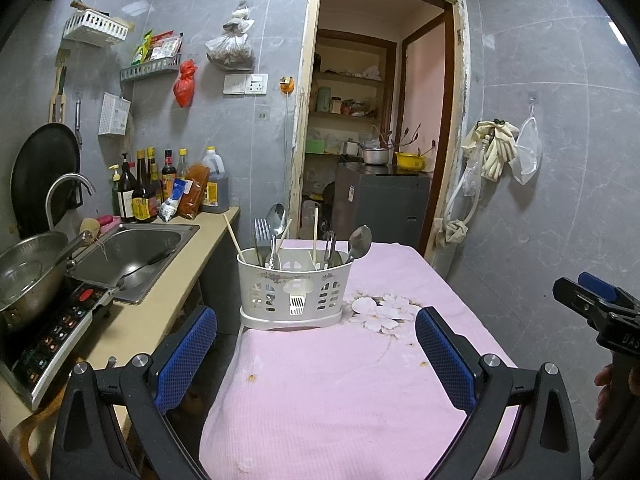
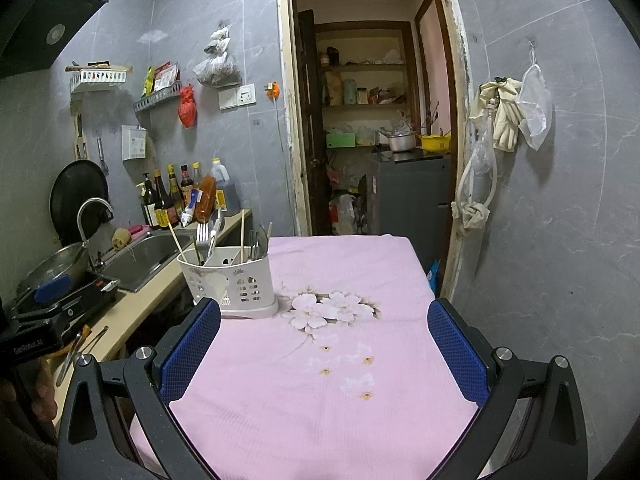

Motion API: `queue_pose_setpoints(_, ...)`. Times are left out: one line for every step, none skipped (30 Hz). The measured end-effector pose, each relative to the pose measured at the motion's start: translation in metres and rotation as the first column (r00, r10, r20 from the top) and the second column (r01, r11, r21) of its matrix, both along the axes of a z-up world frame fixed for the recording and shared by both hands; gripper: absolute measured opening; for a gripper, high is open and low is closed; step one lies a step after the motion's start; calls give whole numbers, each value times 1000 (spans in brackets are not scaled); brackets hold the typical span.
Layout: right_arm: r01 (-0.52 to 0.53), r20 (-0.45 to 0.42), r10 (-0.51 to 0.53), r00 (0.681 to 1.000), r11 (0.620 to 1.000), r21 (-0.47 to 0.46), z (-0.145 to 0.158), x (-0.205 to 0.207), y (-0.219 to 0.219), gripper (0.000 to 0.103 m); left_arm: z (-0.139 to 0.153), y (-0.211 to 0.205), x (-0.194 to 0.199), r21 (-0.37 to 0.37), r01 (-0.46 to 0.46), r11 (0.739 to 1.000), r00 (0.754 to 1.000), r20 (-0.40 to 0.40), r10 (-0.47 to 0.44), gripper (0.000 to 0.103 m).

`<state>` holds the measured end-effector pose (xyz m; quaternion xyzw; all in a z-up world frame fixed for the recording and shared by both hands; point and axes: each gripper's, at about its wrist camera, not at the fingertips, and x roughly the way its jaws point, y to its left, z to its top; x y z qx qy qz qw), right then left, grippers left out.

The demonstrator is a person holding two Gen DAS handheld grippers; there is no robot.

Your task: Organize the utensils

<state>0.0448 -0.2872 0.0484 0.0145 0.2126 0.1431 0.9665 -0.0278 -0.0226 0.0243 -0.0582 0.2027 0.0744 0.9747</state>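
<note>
Utensils (image 1: 276, 232) all stand in caddy (image 1: 294, 292), cloth (image 1: 340, 392) bare, both grippers (image 1: 316, 348) (image 2: 324, 348) spread empty: looks finished.

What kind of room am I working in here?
Most likely a small home kitchen: a stainless steel sink with a curved tap, dark sauce bottles on the beige counter, and a white plastic utensil caddy on a pink-clothed table.
</note>
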Motion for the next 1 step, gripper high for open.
queue_pose_setpoints(1,-2,-1,1000,1000,-1,1,2,0,102,0,-1,1,-2,2,1000,1000,-3,-2,101)
